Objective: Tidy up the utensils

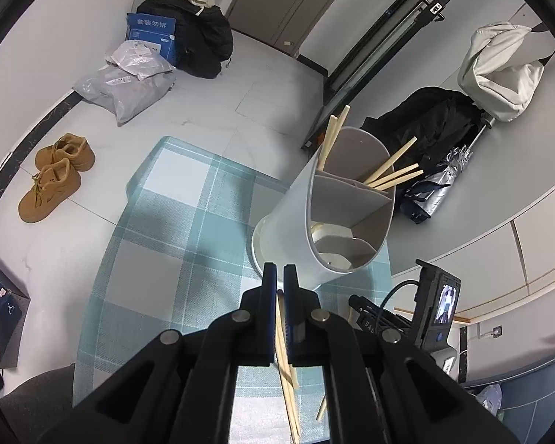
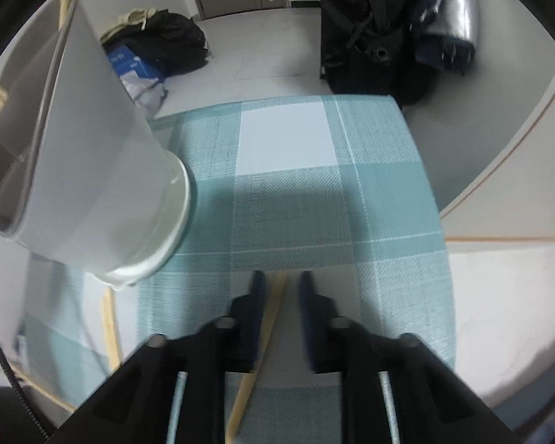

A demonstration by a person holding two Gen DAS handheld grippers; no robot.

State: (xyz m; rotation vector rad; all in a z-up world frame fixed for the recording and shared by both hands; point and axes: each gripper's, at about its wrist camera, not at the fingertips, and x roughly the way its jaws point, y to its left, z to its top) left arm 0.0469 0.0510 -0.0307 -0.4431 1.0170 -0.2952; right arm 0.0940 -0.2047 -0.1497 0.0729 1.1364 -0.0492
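Note:
A white divided utensil holder [image 1: 314,218] stands on the teal checked mat [image 1: 166,244], with several wooden chopsticks [image 1: 392,174] sticking out of its compartments. My left gripper [image 1: 279,272] is just in front of the holder's base, shut on a wooden chopstick [image 1: 283,347] that hangs down between its fingers; more chopsticks [image 1: 323,409] lie on the mat below. In the right wrist view the holder [image 2: 103,170] is at the left. My right gripper [image 2: 281,283] is open, with a chopstick [image 2: 262,340] lying on the mat [image 2: 314,199] between its fingers.
Another chopstick [image 2: 111,329] lies on the mat left of the right gripper. A black bag [image 1: 421,125] and folded umbrella [image 1: 436,181] sit on the grey table behind the holder. The right gripper's body with its screen [image 1: 440,303] is at the right. Shoes [image 1: 51,177] and parcels are on the floor.

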